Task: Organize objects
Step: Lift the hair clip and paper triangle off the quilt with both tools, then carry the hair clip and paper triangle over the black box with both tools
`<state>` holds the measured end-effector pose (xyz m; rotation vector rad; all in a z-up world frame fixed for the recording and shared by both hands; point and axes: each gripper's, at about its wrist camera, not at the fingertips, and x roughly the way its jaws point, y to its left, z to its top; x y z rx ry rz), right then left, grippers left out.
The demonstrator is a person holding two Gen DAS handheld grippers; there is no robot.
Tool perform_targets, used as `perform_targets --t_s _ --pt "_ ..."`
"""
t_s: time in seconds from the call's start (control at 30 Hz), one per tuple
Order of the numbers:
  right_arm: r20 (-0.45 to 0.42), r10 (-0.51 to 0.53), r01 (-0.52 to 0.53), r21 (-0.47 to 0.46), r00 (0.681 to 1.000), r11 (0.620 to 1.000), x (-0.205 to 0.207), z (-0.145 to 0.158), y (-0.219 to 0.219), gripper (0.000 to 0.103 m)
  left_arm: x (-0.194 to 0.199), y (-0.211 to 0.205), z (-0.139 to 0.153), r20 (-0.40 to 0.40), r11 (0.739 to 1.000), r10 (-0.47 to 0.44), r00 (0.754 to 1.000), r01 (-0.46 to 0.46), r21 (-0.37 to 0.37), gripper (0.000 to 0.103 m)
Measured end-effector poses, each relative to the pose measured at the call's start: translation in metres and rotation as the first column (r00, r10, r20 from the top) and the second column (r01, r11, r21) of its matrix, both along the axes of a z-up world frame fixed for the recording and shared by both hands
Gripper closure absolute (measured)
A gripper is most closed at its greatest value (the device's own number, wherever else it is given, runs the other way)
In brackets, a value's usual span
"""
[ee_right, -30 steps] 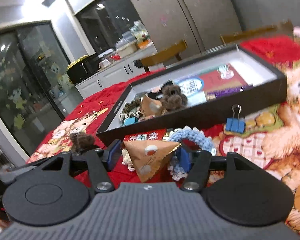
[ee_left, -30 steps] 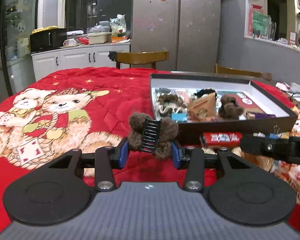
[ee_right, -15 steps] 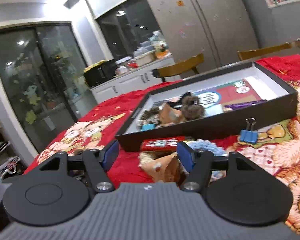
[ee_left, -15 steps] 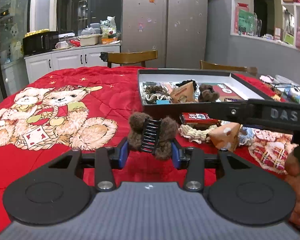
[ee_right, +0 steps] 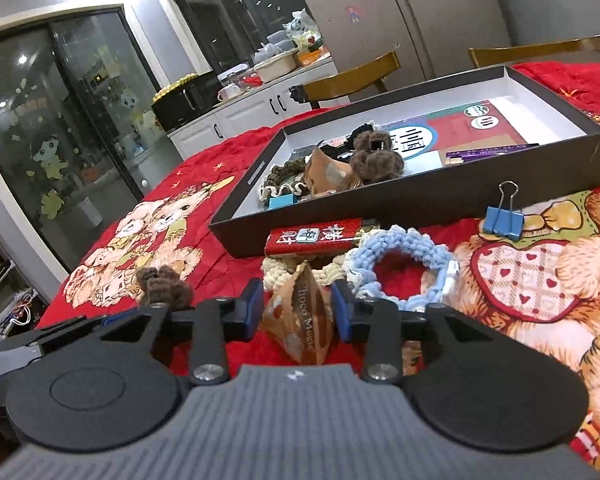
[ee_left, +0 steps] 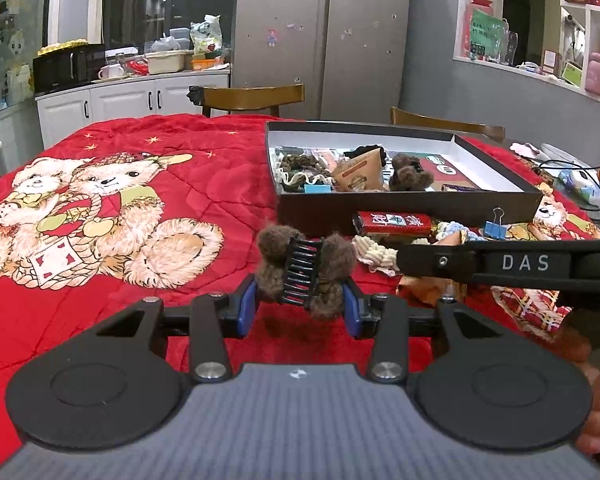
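A brown fuzzy hair claw (ee_left: 304,268) sits between the blue pads of my left gripper (ee_left: 300,306), which is shut on it just above the red blanket. The same claw shows at the left of the right wrist view (ee_right: 164,284). My right gripper (ee_right: 298,308) is closing its jaws on a brown triangular snack packet (ee_right: 300,320), and both pads touch its sides. Behind both stands the black box (ee_right: 420,200) with a white inside. It holds another brown claw (ee_right: 376,156), a second packet, scrunchies and a small blue clip.
In front of the box lie a red candy bar (ee_right: 314,236), a blue crocheted scrunchie (ee_right: 404,256), a cream scrunchie (ee_right: 278,272) and a blue binder clip (ee_right: 504,220). The right tool's black arm (ee_left: 500,264) crosses the left wrist view. Wooden chairs stand behind the table.
The right jaws have narrowed onto the snack packet, which now stands squeezed between the pads. The right tool's arm has come further into the left wrist view. The left grip is unchanged.
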<state>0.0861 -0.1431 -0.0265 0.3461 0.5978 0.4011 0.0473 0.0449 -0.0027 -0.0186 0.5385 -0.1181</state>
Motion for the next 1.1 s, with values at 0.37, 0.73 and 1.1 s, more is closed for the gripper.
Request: perform_targets --t_s 0.37,0.73,1.1 --pt "0.057 -0.001 -0.004 0.087 0.998 0.996 -0.005 0.013 -0.009 0.077 0.001 -0.003 0.001 0.010 1.000 -0.015 1.000 0.015 0.012 0.054" --pt "0.232 -0.081 0.038 0.182 0.969 0.982 -0.009 0.085 -0.044 0.077 -0.008 -0.027 0.039 0.057 0.989 -0.145 0.988 0.146 -0.019 0.055" --pt "0.296 -0.133 0.055 0.255 0.946 0.965 0.030 0.152 -0.082 0.077 0.041 -0.057 0.119 0.214 0.980 -0.129 0.968 0.157 -0.119 0.054"
